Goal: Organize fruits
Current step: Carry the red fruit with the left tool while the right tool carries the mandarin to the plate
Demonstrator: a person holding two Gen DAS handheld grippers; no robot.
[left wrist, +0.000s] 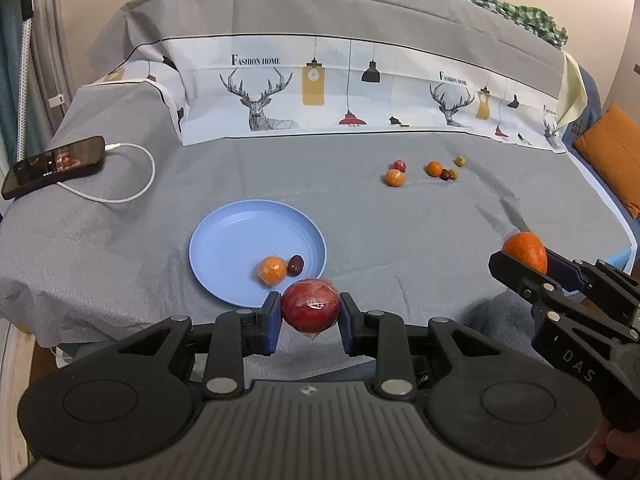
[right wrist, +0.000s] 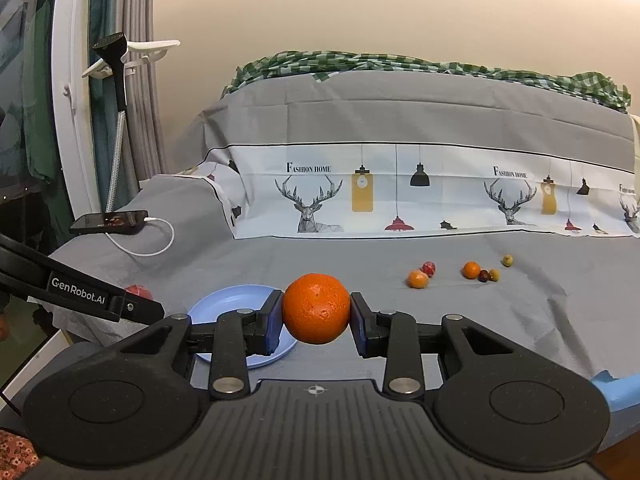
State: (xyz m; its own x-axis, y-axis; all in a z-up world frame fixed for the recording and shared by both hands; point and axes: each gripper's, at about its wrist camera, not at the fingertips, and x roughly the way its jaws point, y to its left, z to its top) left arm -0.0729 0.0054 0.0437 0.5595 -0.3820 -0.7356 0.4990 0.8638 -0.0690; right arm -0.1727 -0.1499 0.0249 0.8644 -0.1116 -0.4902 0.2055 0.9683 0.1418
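Fruits are in both grippers. The left gripper (left wrist: 310, 318) is clamped on a red fruit (left wrist: 310, 307) wrapped in clear film, with the blue pads pressing its two sides, and it hangs just at the near rim of the blue plate (left wrist: 224, 240). The right gripper (right wrist: 316, 320) grasps a big orange (right wrist: 316, 308) in the same way, above the grey cloth (right wrist: 460, 320), to the right of the plate.

On the plate lie a small wrapped orange fruit (left wrist: 272, 270) and a dark red date (left wrist: 295, 265), close beside each other near the front edge.

Further back on the cloth, well apart from the plate, is a loose group of small fruits (left wrist: 424, 170): two orange ones, a red one, a dark one and two yellowish-green ones.

At the far left a phone (left wrist: 54, 166) rests on the cloth with a white cable (left wrist: 132, 192) plugged in. Behind all stands a raised cover with deer and lamp prints (left wrist: 320, 88).
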